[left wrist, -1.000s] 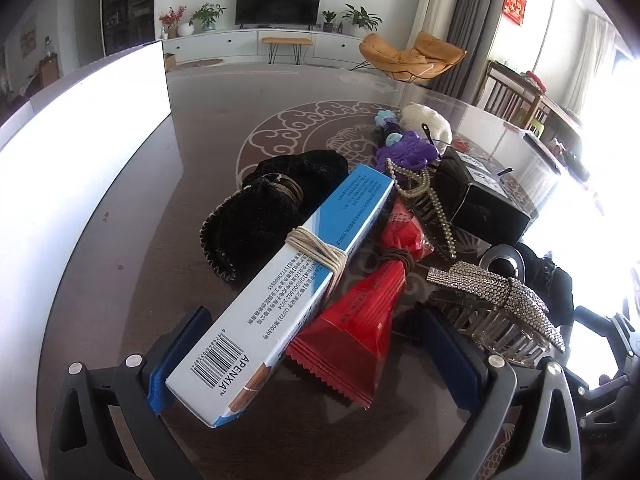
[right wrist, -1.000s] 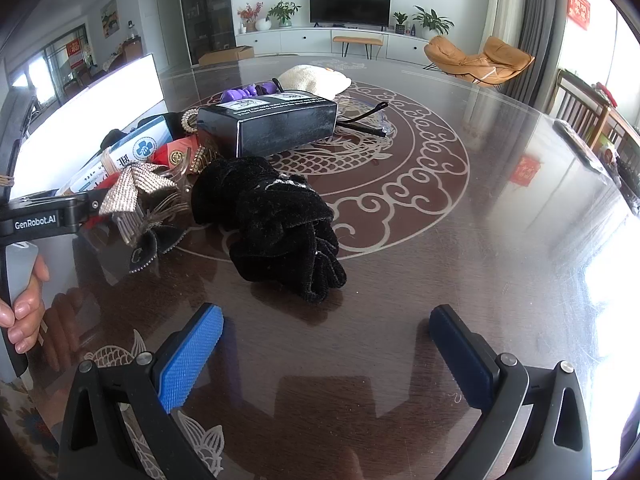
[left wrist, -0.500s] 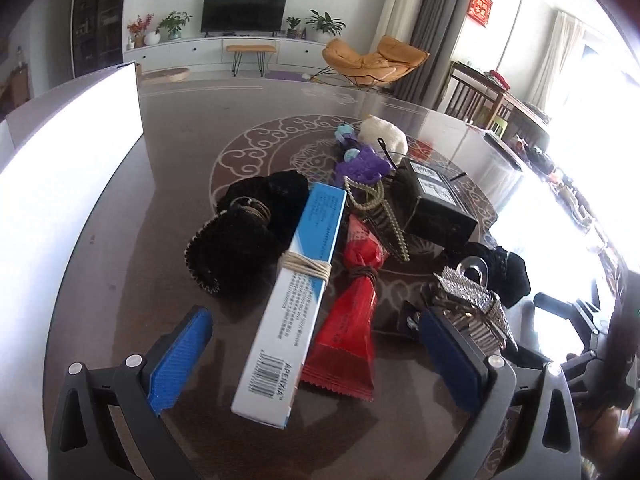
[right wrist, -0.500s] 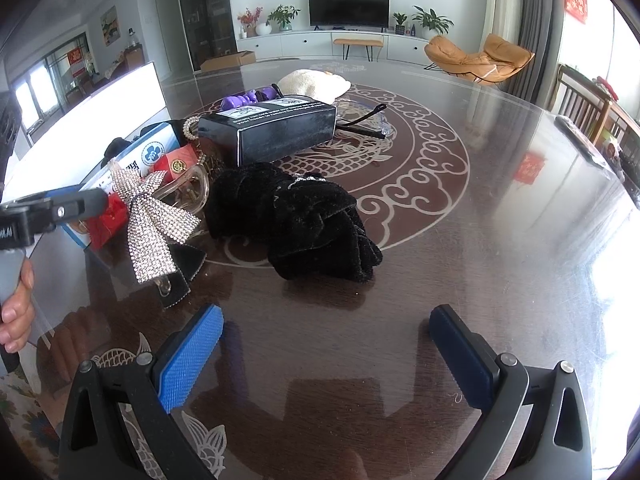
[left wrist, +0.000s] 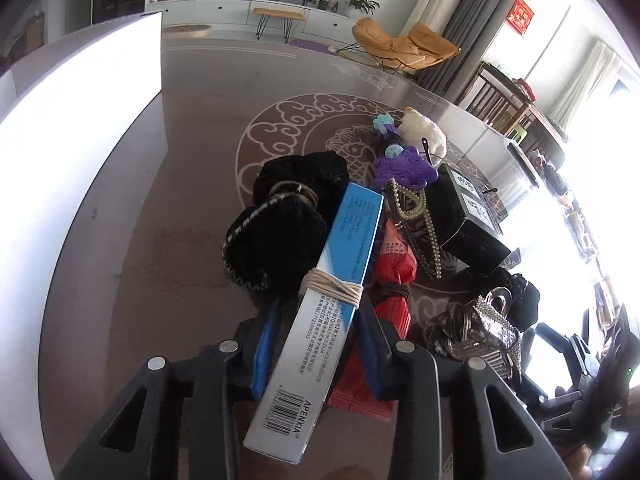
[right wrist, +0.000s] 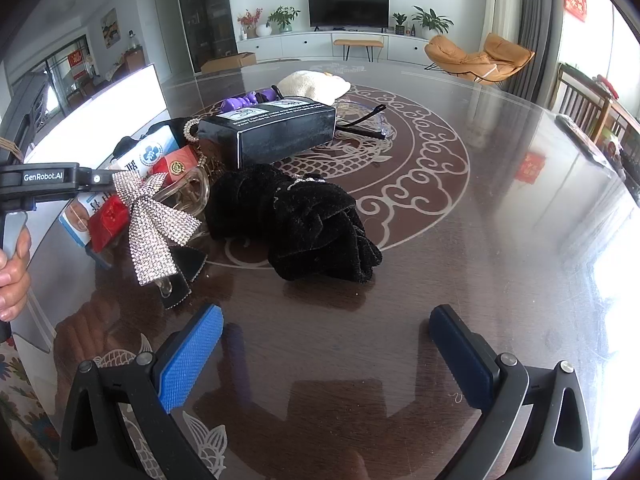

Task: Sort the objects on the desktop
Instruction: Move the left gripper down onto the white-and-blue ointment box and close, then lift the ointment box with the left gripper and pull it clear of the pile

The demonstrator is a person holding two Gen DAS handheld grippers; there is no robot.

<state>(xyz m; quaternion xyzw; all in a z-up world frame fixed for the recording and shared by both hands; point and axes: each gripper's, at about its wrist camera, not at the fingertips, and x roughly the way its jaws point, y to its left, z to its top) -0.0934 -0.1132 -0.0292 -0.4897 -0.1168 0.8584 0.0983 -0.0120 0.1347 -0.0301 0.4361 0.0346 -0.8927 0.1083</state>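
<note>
Between your left gripper's [left wrist: 316,344] blue pads sits the long blue-and-white box [left wrist: 320,320], and the jaws are closing on it, already narrow, with both pads at or almost at its sides. You catch it low, near the barcode end, just short of the twine wrap [left wrist: 334,286], so most of its length runs away toward 12 o'clock. That is the main risk: lift from here and the far end may sag or swing, twisting the box out of the pads.

Directly at 1 o'clock, the red packet [left wrist: 394,268] lies pressed against the box, and its lower edge reaches under your right pad. Pinch it along with the box and it could ride up, then drop. At 11 o'clock the black fabric pouch [left wrist: 280,236] leans on the far end, so it may drag. Further toward 2 o'clock, the pearl string [left wrist: 424,216] and rhinestone clip [left wrist: 484,328] sit close enough to snag on a sideways sweep.

Your right gripper [right wrist: 326,356] hangs wide and empty over bare table [right wrist: 500,220], with the black velvet scrunchie [right wrist: 304,216] at 12 o'clock. The rhinestone bow [right wrist: 154,224] at 10 o'clock lies just beside your left gripper's frame [right wrist: 44,184], which could knock it as it rises.
</note>
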